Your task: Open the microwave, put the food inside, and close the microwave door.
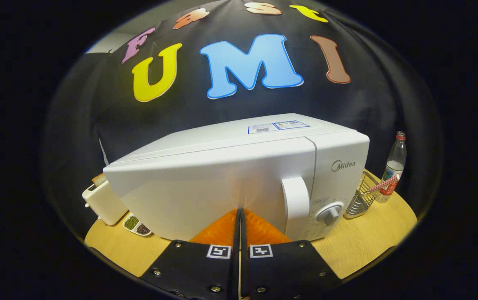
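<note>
Sits large on the wooden counter (pixel 364 246): a white microwave (pixel 222 183), door shut, turned at an angle. Bears a white vertical handle (pixel 296 204) at the door's right side, and a round dial (pixel 330 215) on the panel just right of that handle. Carries stickers on its top.

Stands off the microwave's left end, near the counter's left edge: a white toaster (pixel 102 201) with a slice of bread (pixel 99 179) poking from its slot. Lies just right of the toaster, close against the microwave's lower left corner: a small divided dish (pixel 137 225), green bits in one section and dark bits in the other.

Rests to the right of the microwave, near the counter's far right edge: a wire basket (pixel 361 200), with a red-and-white checked stick (pixel 383 183) laid across its rim. Stands just beyond the basket, at the counter's edge: a clear bottle (pixel 394 166) with a red cap.

At the near edge, the gripper (pixel 240 212): jaws clenched, pressed together with a thin seam between, grasping nothing, tips right up against the door's front just left of the handle; contact with the door cannot be told.
</note>
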### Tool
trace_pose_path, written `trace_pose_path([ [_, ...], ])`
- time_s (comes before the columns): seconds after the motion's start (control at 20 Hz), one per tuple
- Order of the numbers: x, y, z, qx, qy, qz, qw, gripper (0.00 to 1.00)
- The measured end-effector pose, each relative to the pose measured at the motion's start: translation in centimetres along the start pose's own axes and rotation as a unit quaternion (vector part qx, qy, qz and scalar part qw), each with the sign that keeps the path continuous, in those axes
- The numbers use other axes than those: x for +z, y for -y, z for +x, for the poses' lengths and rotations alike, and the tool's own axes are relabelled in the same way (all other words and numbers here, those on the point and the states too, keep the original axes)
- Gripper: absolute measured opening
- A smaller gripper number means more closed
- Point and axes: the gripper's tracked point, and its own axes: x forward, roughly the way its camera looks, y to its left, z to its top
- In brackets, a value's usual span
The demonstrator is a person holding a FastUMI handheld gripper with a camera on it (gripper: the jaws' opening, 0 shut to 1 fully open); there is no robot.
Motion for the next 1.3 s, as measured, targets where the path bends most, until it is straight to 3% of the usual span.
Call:
trace_pose_path([
  [0.5, 2.6, -2.6, -10.7, -0.006, 0.069, -0.064, 0.996, 0.02],
  [1.1, 3.3, -5.1, -24.7, -0.015, 0.133, -0.054, 0.99, 0.02],
  [1.2, 3.1, -5.4, -26.8, -0.013, 0.147, -0.049, 0.988, 0.18],
  [1.25, 3.0, -5.8, -27.6, -0.011, 0.153, -0.045, 0.987, 0.55],
  [1.3, 2.7, -5.8, -28.2, -0.011, 0.158, -0.043, 0.986, 0.74],
])
